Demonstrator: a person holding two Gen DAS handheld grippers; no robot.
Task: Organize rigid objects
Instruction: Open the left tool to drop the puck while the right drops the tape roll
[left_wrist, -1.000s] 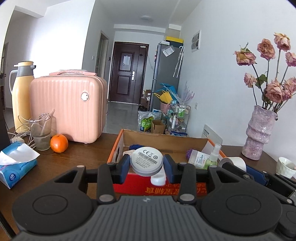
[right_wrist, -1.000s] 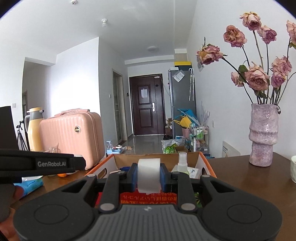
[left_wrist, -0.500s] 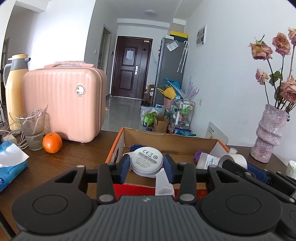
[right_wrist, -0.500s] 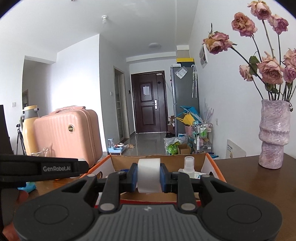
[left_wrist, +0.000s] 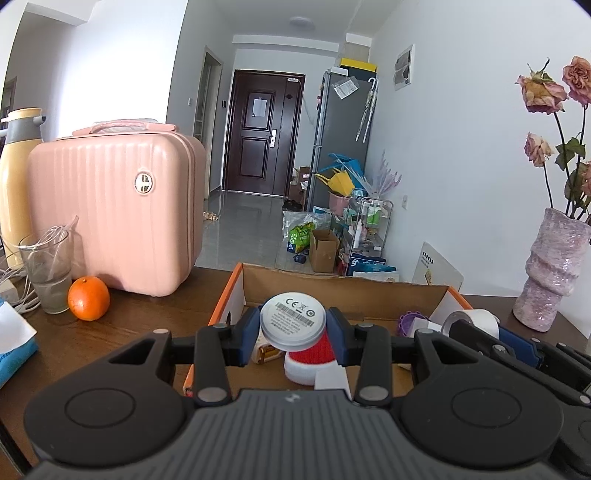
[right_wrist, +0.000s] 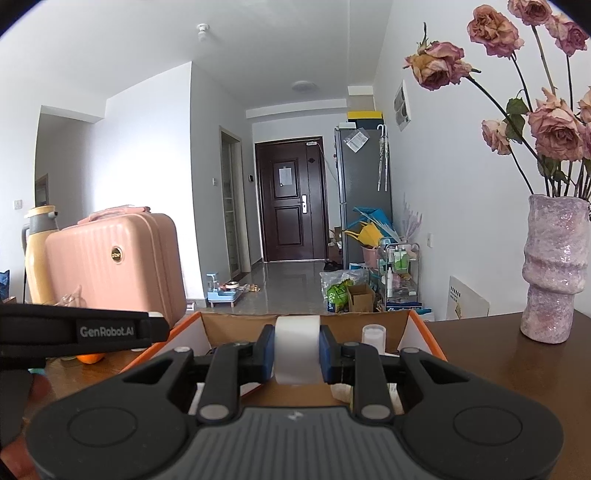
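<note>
My left gripper (left_wrist: 293, 332) is shut on a round white device (left_wrist: 293, 325) with a printed label, held over the open cardboard box (left_wrist: 343, 293) with orange edges. Under it in the box lie a red-and-white cap (left_wrist: 309, 360) and a small amber item (left_wrist: 266, 355). My right gripper (right_wrist: 297, 352) is shut on a white tape roll (right_wrist: 297, 349), also above the box (right_wrist: 236, 325). In the left wrist view the right gripper and its tape roll (left_wrist: 471, 323) show at the right edge. A clear-capped bottle (right_wrist: 373, 335) stands in the box.
On the brown table (left_wrist: 129, 317) stand a pink suitcase (left_wrist: 114, 210), a yellow thermos (left_wrist: 16, 184), a glass (left_wrist: 48, 273), an orange (left_wrist: 88, 298) and a blue tissue pack (left_wrist: 14, 343) at left. A purple vase (right_wrist: 554, 273) of dried roses stands right. The left gripper's body (right_wrist: 74, 328) crosses the right view.
Both grippers have moved forward toward and over the box, each keeping its object. The box interior now shows nearer, and the suitcase and vase look larger.
</note>
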